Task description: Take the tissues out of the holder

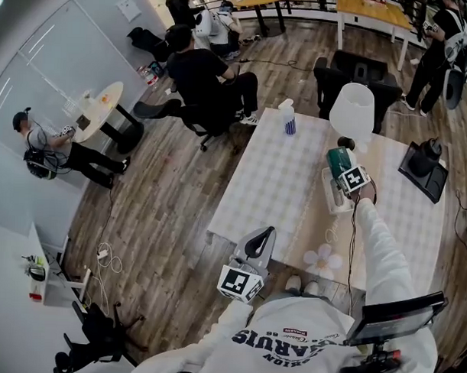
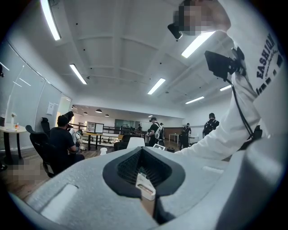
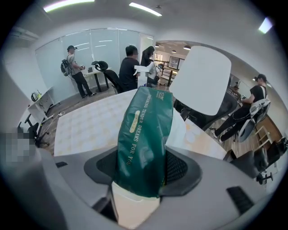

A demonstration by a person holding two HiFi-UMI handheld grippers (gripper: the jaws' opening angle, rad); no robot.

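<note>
At the near left, the left gripper [image 1: 256, 248] hovers off the table's [image 1: 272, 183] near edge with its jaws clenched on nothing, while farther right the right gripper [image 1: 345, 175] grasps the green tissue pack [image 1: 338, 159] at the white holder's [image 1: 332, 201] far end.

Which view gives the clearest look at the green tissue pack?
Right gripper view: the green tissue pack fills the centre, clamped between the jaws, print legible. Head view shows it small. Left gripper view misses it.
</note>
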